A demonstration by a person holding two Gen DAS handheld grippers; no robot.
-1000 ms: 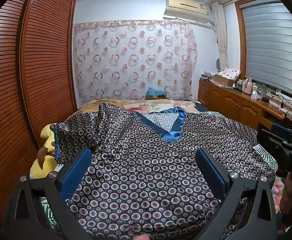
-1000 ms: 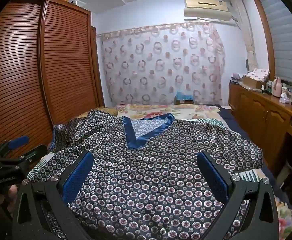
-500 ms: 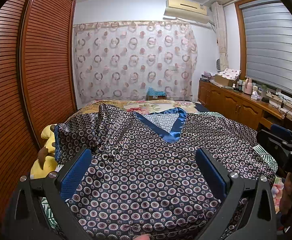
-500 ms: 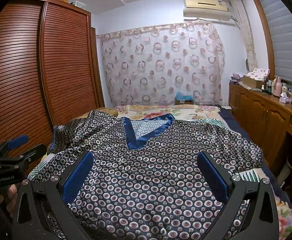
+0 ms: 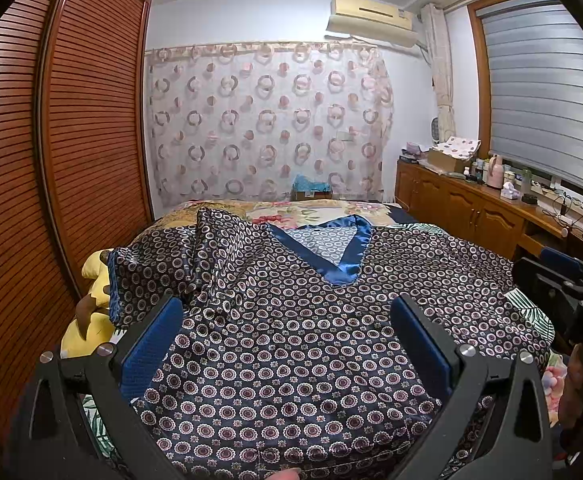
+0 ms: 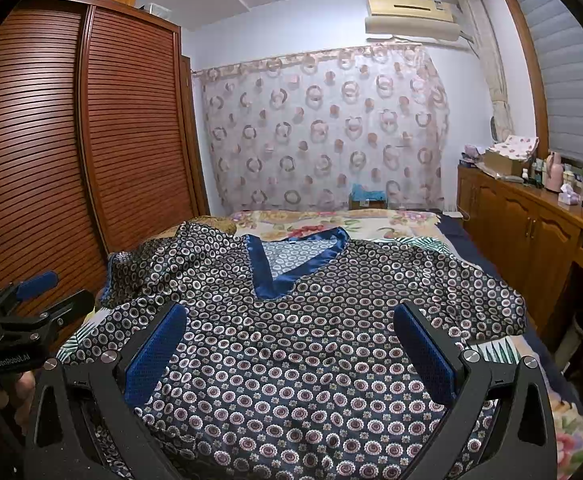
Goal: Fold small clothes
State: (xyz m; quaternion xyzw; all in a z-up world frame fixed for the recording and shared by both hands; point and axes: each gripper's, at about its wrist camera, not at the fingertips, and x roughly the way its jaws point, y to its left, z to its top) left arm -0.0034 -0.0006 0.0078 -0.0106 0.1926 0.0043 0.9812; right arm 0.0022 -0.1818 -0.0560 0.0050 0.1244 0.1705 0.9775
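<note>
A dark satin top [image 5: 291, 340] with a ring pattern and a blue V-neck band [image 5: 343, 264] lies spread front-up on the bed; it also shows in the right wrist view [image 6: 311, 340]. Its left sleeve [image 5: 163, 260] is bunched and folded up at the bed's left side. My left gripper [image 5: 287, 344] is open and empty, hovering above the hem area. My right gripper [image 6: 291, 344] is open and empty, also above the lower part of the top. The right gripper also shows at the right edge of the left wrist view [image 5: 571, 300], and the left gripper at the left edge of the right wrist view [image 6: 23, 320].
The bed [image 6: 371, 224] has a floral sheet. A yellow plush toy [image 5: 87, 320] lies at the bed's left edge beside the slatted wooden wardrobe [image 5: 71, 160]. A wooden sideboard [image 6: 531, 232] with bottles and boxes runs along the right. A patterned curtain [image 5: 267, 120] hangs behind.
Both grippers stay open with only slight drift. The top has not moved.
</note>
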